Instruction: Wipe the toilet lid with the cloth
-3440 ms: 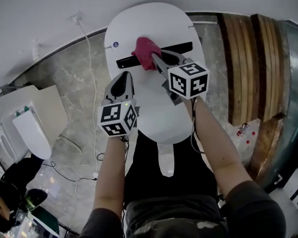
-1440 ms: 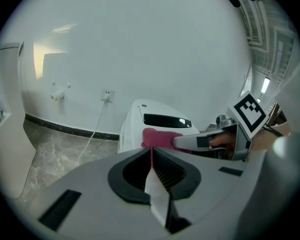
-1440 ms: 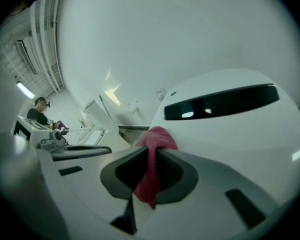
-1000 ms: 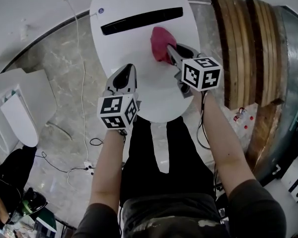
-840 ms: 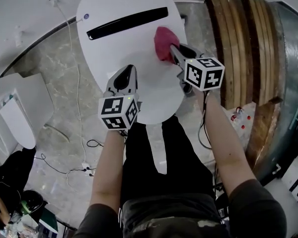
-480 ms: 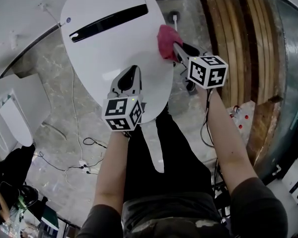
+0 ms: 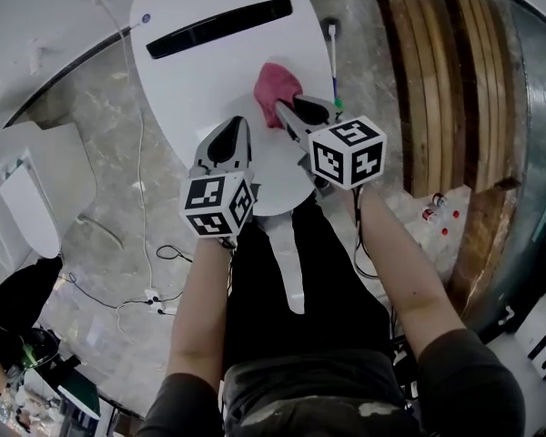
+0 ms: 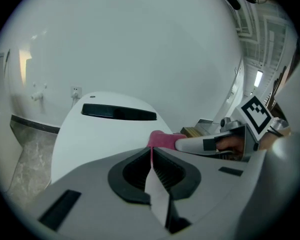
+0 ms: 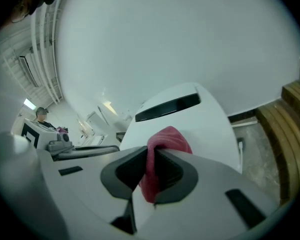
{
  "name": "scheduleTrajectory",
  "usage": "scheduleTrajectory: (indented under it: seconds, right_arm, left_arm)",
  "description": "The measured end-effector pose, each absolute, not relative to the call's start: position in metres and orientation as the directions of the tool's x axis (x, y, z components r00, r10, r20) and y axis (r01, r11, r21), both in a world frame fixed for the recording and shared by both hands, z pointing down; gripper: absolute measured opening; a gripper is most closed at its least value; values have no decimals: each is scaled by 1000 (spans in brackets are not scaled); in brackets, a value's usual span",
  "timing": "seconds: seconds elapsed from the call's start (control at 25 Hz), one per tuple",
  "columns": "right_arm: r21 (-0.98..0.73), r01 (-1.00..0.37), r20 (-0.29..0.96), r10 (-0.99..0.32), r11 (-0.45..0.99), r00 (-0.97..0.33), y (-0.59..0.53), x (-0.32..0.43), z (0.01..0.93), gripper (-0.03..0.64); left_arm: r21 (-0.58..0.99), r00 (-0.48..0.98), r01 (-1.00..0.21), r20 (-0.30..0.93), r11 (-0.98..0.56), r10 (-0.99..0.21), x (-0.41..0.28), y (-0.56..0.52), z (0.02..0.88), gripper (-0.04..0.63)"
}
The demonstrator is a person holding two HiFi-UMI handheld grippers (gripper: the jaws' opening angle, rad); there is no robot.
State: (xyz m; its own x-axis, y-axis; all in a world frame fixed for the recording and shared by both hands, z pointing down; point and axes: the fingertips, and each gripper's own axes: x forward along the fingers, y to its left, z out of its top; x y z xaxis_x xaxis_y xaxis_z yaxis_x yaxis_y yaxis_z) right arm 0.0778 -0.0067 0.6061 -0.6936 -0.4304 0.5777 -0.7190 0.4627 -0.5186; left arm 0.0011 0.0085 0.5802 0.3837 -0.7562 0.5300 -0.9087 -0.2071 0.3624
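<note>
The right hand-held gripper [image 7: 285, 114] hides the near end of the cloth [image 7: 275, 84].

Head view overhead, facing steeply down on toilet lid [image 7: 209, 80], both gripper views low, close, looking along own jaws across lid toward wall [image 8: 140, 39], all three sharing lid and cloth [image 7: 275, 87].

We see brown wooden slats [image 7: 446, 80] at right, thin white cable [image 7: 142, 180] crossing grey marble floor [image 7: 91, 144] (left side).

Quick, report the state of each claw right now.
Left claw: closed, nothing in it.
Right claw: closed on the pink cloth.
</note>
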Motion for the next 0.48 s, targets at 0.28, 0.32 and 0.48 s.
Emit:
scheduleTrajectory:
  seconds: [0.28,0.32,0.48]
  right_arm:
    - [-538,-637,569,-320,552,-758,47,-38,601,41]
    - [-539,-630,570,-309,559,-761,53,-52,603,41]
    - [-543,-625,585,-281,561,-761,75,-92,616,41]
  left_arm:
    - [348,333,-924,534,-158,-777,-82,40,574,20]
    - [347,330,-925,537,-153,-776,-93,45,575,20]
    - [346,321,-927,542,-142,-776,-136,64,578,20]
